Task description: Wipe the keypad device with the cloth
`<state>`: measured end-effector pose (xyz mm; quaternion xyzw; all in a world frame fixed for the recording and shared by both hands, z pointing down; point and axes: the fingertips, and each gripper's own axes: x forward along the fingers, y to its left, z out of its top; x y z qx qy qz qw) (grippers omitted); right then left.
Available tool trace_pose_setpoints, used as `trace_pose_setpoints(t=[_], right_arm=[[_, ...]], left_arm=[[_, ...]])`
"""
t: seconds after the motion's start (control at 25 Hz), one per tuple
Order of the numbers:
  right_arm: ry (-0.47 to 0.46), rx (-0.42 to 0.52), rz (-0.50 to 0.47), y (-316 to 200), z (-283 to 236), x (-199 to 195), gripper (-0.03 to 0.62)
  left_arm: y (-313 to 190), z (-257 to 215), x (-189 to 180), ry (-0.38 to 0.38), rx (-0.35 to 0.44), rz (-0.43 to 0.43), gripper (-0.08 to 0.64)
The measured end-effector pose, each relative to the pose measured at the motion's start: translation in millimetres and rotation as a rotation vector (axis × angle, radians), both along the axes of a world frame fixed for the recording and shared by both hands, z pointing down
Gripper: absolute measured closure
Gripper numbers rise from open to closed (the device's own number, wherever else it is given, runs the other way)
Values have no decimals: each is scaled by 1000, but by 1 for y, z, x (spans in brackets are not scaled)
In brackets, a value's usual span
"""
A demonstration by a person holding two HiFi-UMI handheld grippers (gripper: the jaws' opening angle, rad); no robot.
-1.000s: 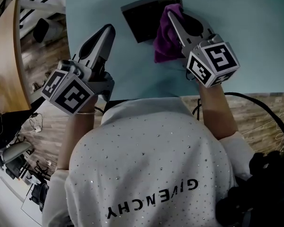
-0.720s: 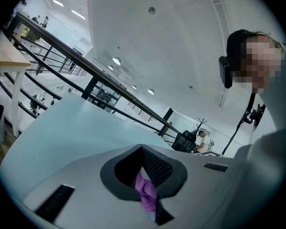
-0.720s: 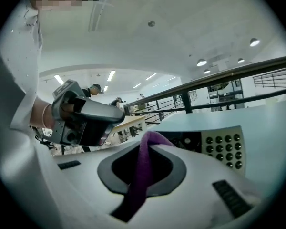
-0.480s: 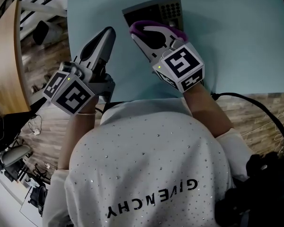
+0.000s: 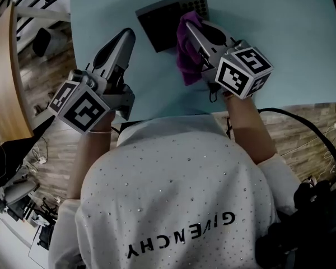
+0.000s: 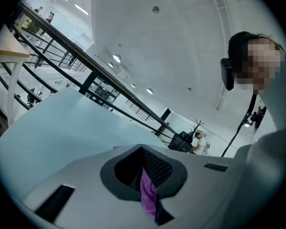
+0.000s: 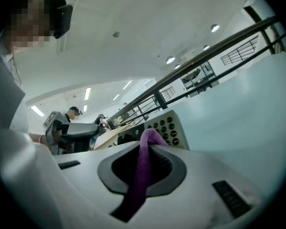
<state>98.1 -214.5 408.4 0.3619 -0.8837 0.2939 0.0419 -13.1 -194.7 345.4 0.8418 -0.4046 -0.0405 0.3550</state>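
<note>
- Right tool [image 5: 186, 26] pinches the purple cloth [image 5: 185, 58] over the keypad's [image 5: 159, 27] right part, on the counter [image 5: 285, 43].
- Left tool [image 5: 125, 37], near the keypad, hangs pressed together on a thin purple scrap [image 6: 148, 194].

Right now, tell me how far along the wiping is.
Done: the right gripper is shut on the purple cloth. In hand: the cloth drapes over the keypad device, beside its keys. Left: the dark left part shows uncovered; cleanliness cannot be judged. The left gripper hangs aside, a purple scrap between its jaws.
</note>
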Motion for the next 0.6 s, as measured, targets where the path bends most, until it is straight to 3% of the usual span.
trace_pose_setpoints(t=[0.6], right_arm=[[20, -19, 198, -22, 10, 62, 577]], left_arm=[[2, 1, -1, 1, -7, 5, 560]])
